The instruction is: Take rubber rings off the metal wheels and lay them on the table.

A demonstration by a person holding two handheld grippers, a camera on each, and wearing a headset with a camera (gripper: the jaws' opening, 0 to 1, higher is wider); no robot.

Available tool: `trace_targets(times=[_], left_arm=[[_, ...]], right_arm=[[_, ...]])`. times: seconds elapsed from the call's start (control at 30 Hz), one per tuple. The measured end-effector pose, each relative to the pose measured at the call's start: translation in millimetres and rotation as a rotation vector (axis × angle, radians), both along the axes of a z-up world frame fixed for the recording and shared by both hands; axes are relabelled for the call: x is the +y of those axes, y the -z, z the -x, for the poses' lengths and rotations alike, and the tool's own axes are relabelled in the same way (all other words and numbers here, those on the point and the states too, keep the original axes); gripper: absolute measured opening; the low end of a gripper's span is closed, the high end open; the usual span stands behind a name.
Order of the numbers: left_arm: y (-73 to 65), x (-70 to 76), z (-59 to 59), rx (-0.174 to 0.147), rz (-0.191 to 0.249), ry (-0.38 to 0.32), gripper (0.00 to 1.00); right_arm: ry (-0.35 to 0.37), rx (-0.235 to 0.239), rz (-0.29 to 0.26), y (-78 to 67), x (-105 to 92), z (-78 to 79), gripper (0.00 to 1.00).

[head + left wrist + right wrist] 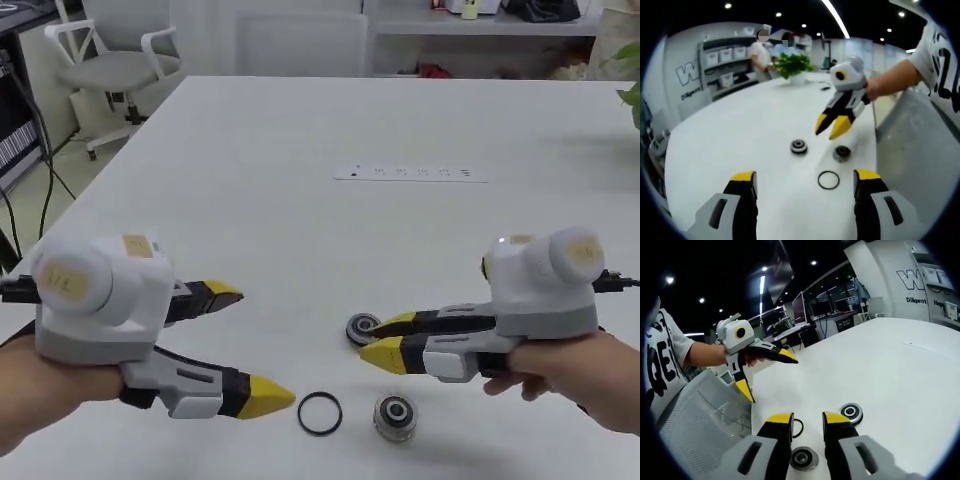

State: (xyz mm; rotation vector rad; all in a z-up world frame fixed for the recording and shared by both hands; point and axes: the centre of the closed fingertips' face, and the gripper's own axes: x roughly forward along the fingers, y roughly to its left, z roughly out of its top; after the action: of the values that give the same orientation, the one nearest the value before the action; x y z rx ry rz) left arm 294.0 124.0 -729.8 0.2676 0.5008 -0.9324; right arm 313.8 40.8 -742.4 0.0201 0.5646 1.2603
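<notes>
Head view: your left gripper (248, 347) sits low on the left with its yellow-tipped jaws spread wide and nothing between them. Your right gripper (380, 338) comes in from the right with its jaws only narrowly apart, and they also hold nothing.

One black rubber ring (320, 413) lies flat on the white worktop (300, 200), just off the lower jaw tip of the left gripper. Just beside the ring, on its right, stands a shiny metal wheel (395, 417) whose rim looks bare. A second wheel (362, 328), darker around its edge, lies right at the tips of your right gripper; I cannot tell if they touch it.

In the left gripper view, the ring (828, 180) lies between your own wide jaws, nearer the right one. Both wheels (799, 146) (841, 152) are beyond it, and the right gripper (829, 132) hangs above them.

In the right gripper view, one wheel (851, 412) sits just right of your jaw tips and the other (804, 458) shows low in the gap between them. The ring (799, 427) is partly hidden behind the left jaw.
</notes>
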Motion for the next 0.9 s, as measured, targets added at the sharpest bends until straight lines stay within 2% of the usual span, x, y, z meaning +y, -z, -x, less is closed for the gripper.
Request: trace_targets(times=[0.33, 0.9], left_arm=[[-4.1, -2.0, -10.4, -0.009, 0.002, -0.007, 0.80], [-5.8, -0.9, -20.3, -0.016, 0.005, -0.022, 0.80]], right_arm=[[0.056, -0.043, 0.010, -2.2, -18.3, -16.9, 0.24], [0.092, -0.091, 0.068, 9.0, -36.6, -27.2, 0.31]])
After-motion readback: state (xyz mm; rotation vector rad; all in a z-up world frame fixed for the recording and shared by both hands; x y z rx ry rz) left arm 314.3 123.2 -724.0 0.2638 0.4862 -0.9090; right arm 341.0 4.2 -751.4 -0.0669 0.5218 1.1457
